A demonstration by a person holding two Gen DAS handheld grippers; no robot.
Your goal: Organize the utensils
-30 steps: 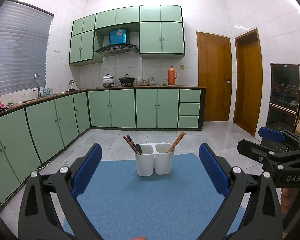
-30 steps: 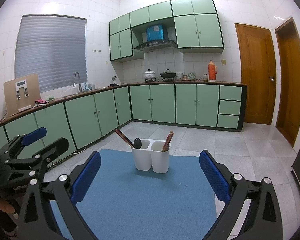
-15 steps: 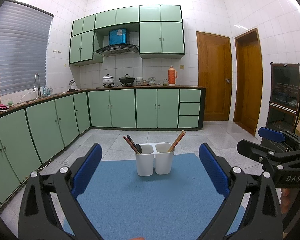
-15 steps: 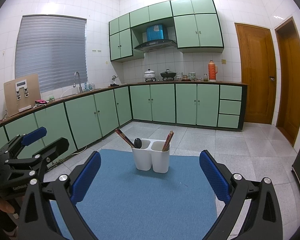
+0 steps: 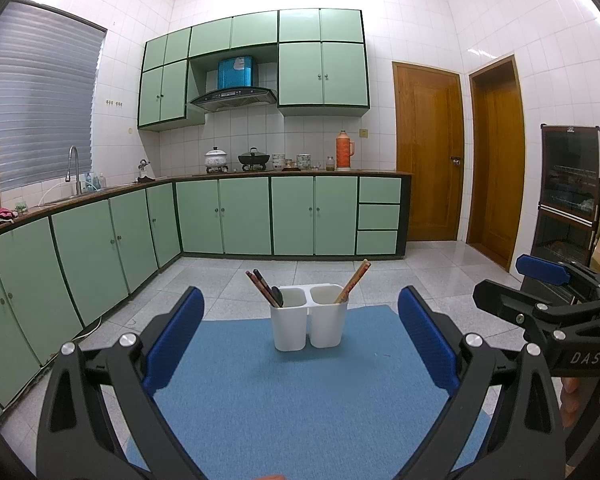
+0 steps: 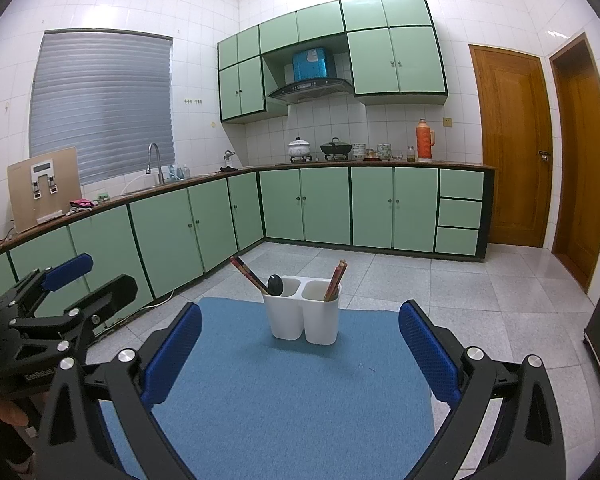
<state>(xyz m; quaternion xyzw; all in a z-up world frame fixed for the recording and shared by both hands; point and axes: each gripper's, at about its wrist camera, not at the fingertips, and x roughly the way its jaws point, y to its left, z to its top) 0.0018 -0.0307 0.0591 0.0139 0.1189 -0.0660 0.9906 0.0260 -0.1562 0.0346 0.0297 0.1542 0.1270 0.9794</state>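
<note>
A white two-compartment utensil holder (image 5: 308, 322) (image 6: 303, 314) stands near the far edge of a blue mat (image 5: 284, 400) (image 6: 284, 392). Its left compartment holds dark chopsticks (image 5: 260, 286) (image 6: 247, 274) and a black spoon (image 5: 277, 295) (image 6: 275, 284). Its right compartment holds reddish wooden chopsticks (image 5: 354, 280) (image 6: 335, 280). My left gripper (image 5: 300, 340) is open and empty, well short of the holder. Likewise open and empty is my right gripper (image 6: 300, 350). Each gripper appears at the edge of the other's view.
The mat lies on a raised surface above a grey tiled floor (image 5: 420, 280). Green cabinets (image 5: 260, 216) with a worktop line the left and far walls. Two wooden doors (image 5: 428, 152) stand at the right, beside a dark glass-front cabinet (image 5: 572, 196).
</note>
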